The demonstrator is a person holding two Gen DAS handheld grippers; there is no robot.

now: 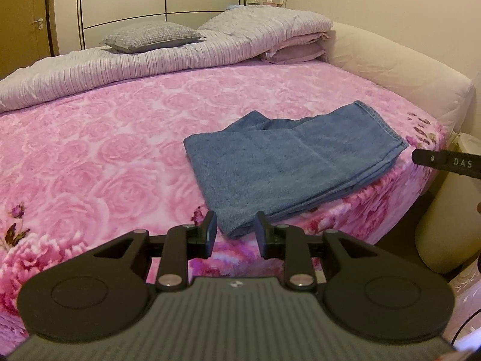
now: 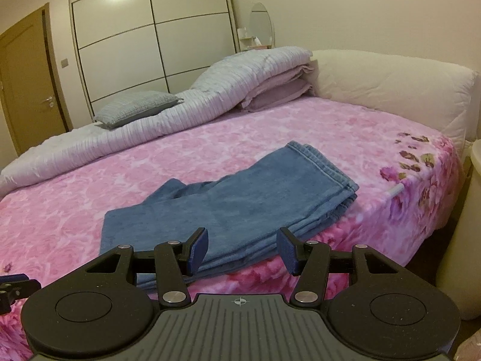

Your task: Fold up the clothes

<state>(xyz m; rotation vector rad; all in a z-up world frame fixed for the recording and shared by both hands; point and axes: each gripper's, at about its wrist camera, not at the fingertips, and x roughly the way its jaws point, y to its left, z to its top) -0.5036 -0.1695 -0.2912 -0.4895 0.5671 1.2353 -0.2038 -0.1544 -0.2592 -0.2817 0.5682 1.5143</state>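
A blue towel [image 1: 288, 165] lies folded in several layers on the pink rose-patterned bedspread [image 1: 99, 138], near the front edge of the bed and toward its right front corner, with one long side running almost along that edge. Its top layer is rumpled near the far side. The left gripper [image 1: 236, 234] hovers at the bed's front edge just before the towel's near corner, its fingers apart and holding nothing. The right gripper [image 2: 242, 251] hangs over the towel's near edge, its fingers wide apart and empty. Along the far edge of the bed lie a rumpled pale quilt [image 2: 168, 117] and a grey pillow [image 2: 138, 106].
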